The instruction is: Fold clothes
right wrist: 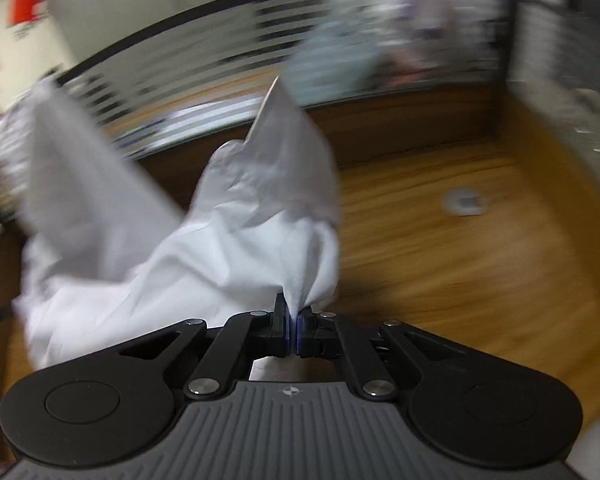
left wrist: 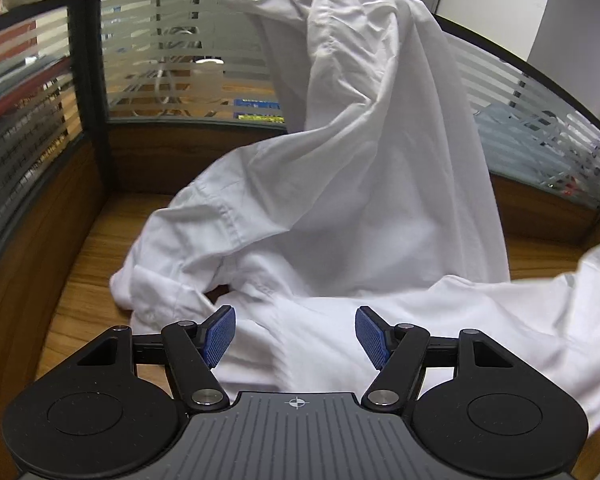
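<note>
white shirt [left wrist: 364, 184] is partly on the wooden desk [left wrist: 88, 280] and partly lifted high, not folded. right gripper [right wrist: 293, 330] is closed tight on a pinch of the cloth, and its view is blurred. left gripper [left wrist: 295, 334] has its jaws wide apart just above the lower cloth, holding nothing. i think it should grasp an edge, then both spread the shirt flat without pulling hard.

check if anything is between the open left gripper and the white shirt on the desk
Nothing visible. The left gripper is open right over the white shirt on the wooden desk, with only cloth between its blue pads. The right gripper is shut on another part of the shirt.
</note>
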`<state>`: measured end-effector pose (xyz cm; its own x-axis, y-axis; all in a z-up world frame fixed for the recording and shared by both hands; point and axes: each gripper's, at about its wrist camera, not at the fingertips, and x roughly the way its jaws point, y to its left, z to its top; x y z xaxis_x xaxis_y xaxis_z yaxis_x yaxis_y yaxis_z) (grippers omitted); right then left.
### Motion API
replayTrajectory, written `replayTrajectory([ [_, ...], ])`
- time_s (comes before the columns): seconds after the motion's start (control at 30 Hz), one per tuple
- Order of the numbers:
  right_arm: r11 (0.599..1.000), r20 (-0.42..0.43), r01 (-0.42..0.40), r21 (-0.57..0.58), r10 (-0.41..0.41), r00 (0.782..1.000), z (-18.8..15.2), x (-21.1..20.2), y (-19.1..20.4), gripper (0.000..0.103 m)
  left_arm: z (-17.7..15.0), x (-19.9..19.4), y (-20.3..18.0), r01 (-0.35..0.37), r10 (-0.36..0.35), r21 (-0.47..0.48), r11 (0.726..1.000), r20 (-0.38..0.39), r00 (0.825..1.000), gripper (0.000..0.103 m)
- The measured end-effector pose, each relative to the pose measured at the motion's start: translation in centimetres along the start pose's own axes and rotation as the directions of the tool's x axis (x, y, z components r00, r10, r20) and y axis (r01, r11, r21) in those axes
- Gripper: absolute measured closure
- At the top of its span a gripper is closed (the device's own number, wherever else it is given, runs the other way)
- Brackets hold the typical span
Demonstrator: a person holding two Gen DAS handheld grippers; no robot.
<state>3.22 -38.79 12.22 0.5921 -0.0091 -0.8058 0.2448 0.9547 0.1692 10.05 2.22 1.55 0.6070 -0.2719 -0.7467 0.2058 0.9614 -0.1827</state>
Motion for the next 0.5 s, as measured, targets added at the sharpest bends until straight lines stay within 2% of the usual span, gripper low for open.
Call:
replayTrajectory([
  [0.07,0.997,0.02,0.075,0.024,-0.075,0.997,0.8,-1.1,-3.2,0.1,0.2,0.3,-0.6,0.006,-0.006,-0.007,1.0,-0.001,1.0,0.034],
  [0.2,0.993,0.035,0.118,-0.001,-0.117,0.992,1.4,-0.6,-4.4,0.094,-0.3,0.9,-2.0,0.02,-0.02,-0.008,1.0,-0.017,1.0,0.034],
  [0.27,0.99,0.043,0.139,-0.012,-0.138,0.989,1.7,-0.3,-5.0,0.077,-0.7,1.2,-2.7,0.028,-0.028,-0.007,1.0,-0.028,0.999,0.034],
  [0.3,0.989,0.047,0.15,-0.018,-0.149,0.988,1.8,-0.1,-5.3,0.049,-0.9,1.3,-2.9,0.034,-0.034,-0.001,0.999,-0.034,0.999,0.034],
  [0.33,0.987,0.052,0.16,-0.024,-0.159,0.986,2.0,0.0,-5.5,0.03,-1.0,1.3,-3.1,0.037,-0.037,0.007,0.999,-0.04,0.999,0.034],
  [0.37,0.985,0.056,0.17,-0.03,-0.169,0.984,2.1,0.1,-5.8,0.027,-1.2,1.3,-3.3,0.04,-0.04,0.015,0.999,-0.046,0.998,0.034],
  [0.5,0.991,0.047,0.031,-0.131,-0.025,0.999,1.9,0.8,-2.7,0.023,-1.8,1.2,-3.8,0.051,-0.048,0.042,0.998,-0.06,0.997,0.034],
])
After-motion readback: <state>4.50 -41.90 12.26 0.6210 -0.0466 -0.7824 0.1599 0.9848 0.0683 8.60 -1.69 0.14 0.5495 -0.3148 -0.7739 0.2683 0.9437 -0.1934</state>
